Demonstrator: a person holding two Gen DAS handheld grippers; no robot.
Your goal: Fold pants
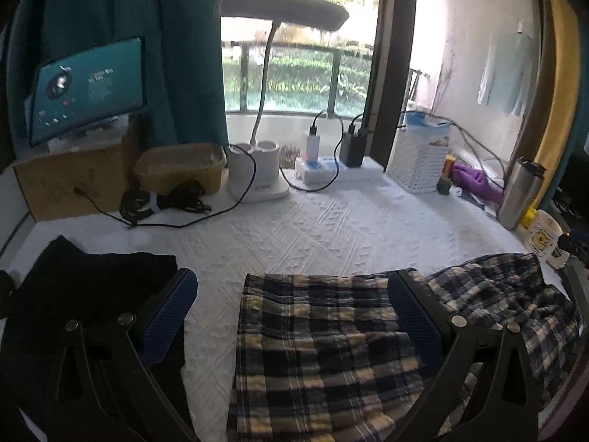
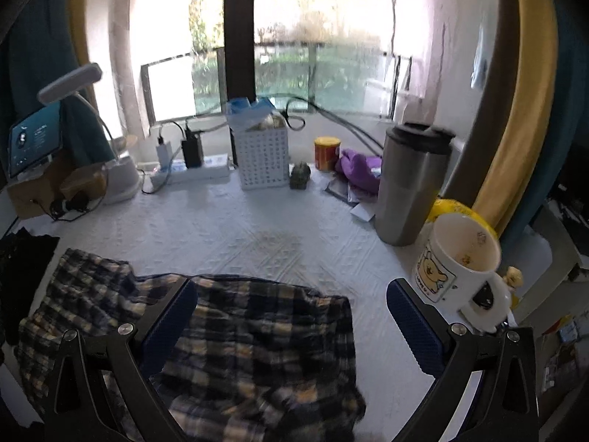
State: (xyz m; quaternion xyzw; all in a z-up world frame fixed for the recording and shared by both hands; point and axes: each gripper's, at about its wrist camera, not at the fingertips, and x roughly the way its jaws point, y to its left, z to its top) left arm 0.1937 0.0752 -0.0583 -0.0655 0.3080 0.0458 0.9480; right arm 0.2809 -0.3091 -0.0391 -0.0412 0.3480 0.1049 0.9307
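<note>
pants [image 1: 316,339]: lying rumpled near the mug [image 2: 460,261]
grippers: left [image 1: 292,316] and right [image 2: 291,320] both wide apart, empty
risk: right one may bump the mug

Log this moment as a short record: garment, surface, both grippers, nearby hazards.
garment: plaid pants, lying rumpled and unfolded
surface: white textured cloth
left gripper: open, over the pants, holding nothing
right gripper: open, over the pants, holding nothing
other clothing: black garment left of the pants
hazards: white mug and steel tumbler stand on the right side
</note>
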